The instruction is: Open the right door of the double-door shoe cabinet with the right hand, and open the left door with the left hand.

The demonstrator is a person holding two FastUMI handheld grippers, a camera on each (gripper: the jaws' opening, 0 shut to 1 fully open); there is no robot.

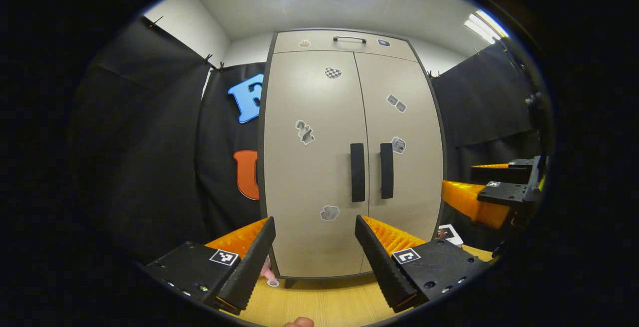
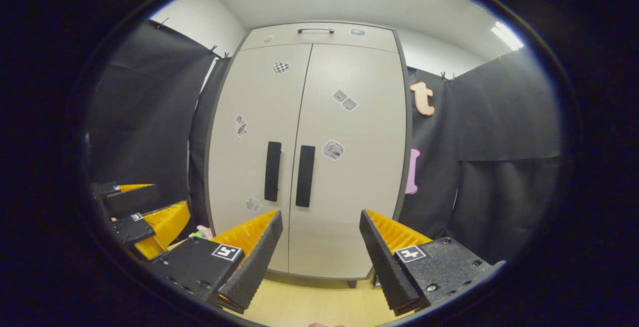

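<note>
1. The shoe cabinet (image 1: 349,157) stands upright on the wooden floor (image 1: 324,302) against the booth's black wall, straight ahead of both grippers. Both doors look fully shut, meeting at the centre seam.
2. The right door (image 2: 349,167) carries a dark vertical handle (image 2: 305,175) just beside the seam; the left door (image 1: 309,167) has its twin handle (image 1: 357,172) on the other side of the seam. The two handles sit close together, nearly touching the seam.
3. The right gripper (image 2: 319,247) is spread wide with nothing between its fingers, well short of the cabinet and below the handles. The left gripper (image 1: 314,252) is likewise wide apart and empty, also clear of the cabinet.
4. Judging from this, the task has not begun; the right door comes first. The right gripper should rise to handle height, straddle the right handle only, close firmly, then pull in an arc about the door's outer hinge edge.
5. Because the handles are so close, a finger could catch the left handle, so approach squarely.
6. Around the cabinet: stickers on both doors, a drawer with a small handle (image 1: 349,39) on top, and small items on the floor beside the cabinet's left foot (image 1: 269,274), clear of the right door's swing.
</note>
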